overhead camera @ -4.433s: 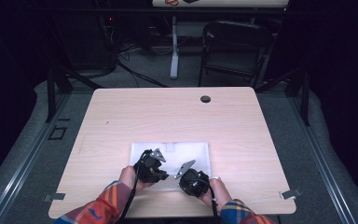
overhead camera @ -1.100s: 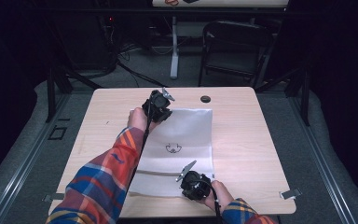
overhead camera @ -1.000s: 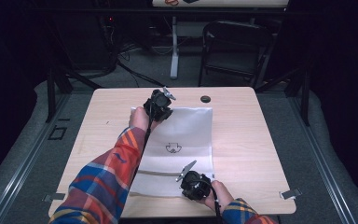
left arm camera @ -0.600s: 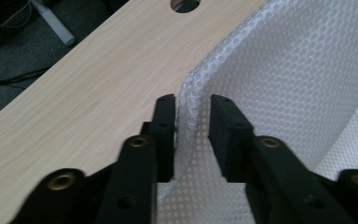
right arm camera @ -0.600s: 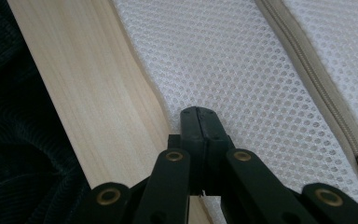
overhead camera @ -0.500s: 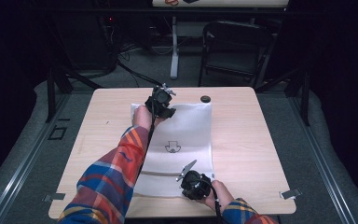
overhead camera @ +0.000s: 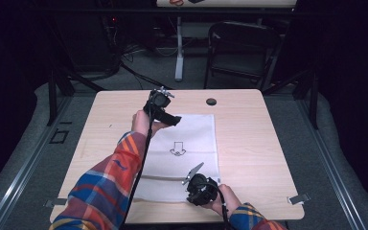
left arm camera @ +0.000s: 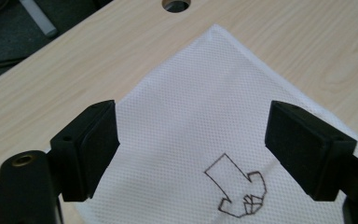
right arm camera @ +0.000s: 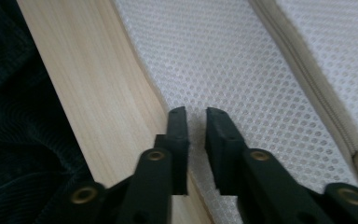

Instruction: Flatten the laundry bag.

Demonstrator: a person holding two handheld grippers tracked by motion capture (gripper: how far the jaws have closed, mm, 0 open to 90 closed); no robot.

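A white mesh cloth (overhead camera: 191, 134) with a drawn black arrow (overhead camera: 177, 148) lies spread flat on the wooden table (overhead camera: 268, 143). My left gripper (overhead camera: 171, 119) hovers over the cloth's far left corner. In the left gripper view its jaws have just been opening and now stand wide, so the left gripper (left arm camera: 198, 126) is open, with the cloth (left arm camera: 191, 93) and arrow (left arm camera: 235, 189) lying loose beneath. My right gripper (overhead camera: 190, 194) sits at the cloth's near edge. Its jaws have just parted a little; the right gripper (right arm camera: 196, 114) shows a slim gap above the mesh (right arm camera: 223, 60), beside a zip (right arm camera: 303, 60).
A round cable hole (overhead camera: 211, 101) sits in the table's far side, right of the left gripper. The table's near edge (right arm camera: 88, 116) runs close by the right gripper. A dark chair (overhead camera: 239, 48) stands beyond the table, and small metal brackets (overhead camera: 299, 198) mark its near corners.
The cloth, folded near the front earlier, has been drawn out to the far side. The left gripper let go of the far corner and lifted slightly. The right gripper stayed put.
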